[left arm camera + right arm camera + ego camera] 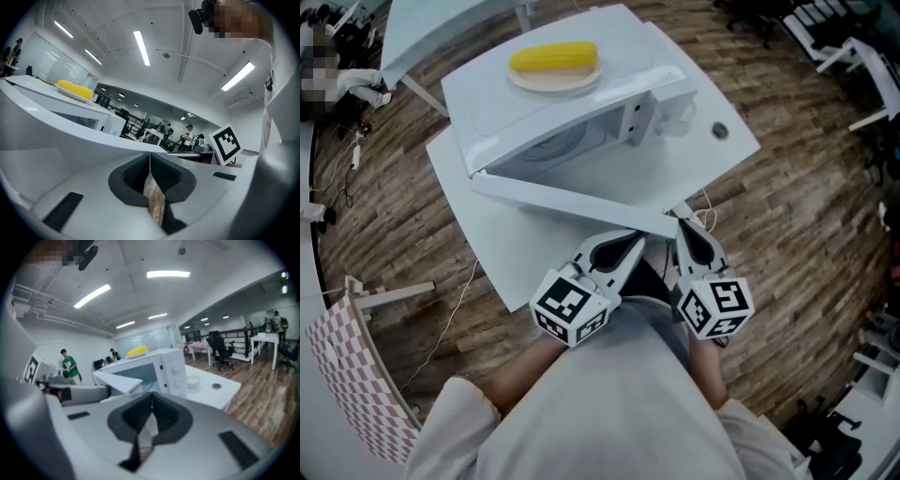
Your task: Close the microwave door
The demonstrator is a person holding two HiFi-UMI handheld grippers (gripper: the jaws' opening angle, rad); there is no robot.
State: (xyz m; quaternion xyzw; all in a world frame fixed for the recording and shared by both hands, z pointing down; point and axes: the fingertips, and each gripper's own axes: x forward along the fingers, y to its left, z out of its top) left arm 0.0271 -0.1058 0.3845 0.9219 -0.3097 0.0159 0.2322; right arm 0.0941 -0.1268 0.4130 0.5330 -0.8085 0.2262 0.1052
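Observation:
A white microwave [572, 103] stands on a white table [478, 225]. Its door [572, 202] is open and swung out toward me. A yellow item on a plate [554, 58] rests on its top. My left gripper [639, 239] is shut and empty, its tips just below the door's free edge. Beside it, my right gripper [682, 223] is also shut and empty, near the door's right end. In the left gripper view the door [70, 126] looms just above the closed left gripper [150, 157]. The right gripper view shows the microwave [161, 364] and open door [119, 379] beyond the right gripper [151, 399].
A small white bowl [680, 117] and a round cable hole [719, 130] lie on the table right of the microwave. A pink checkered chair [347, 375] stands at the lower left, another white table [441, 28] behind. Office chairs and people are further off.

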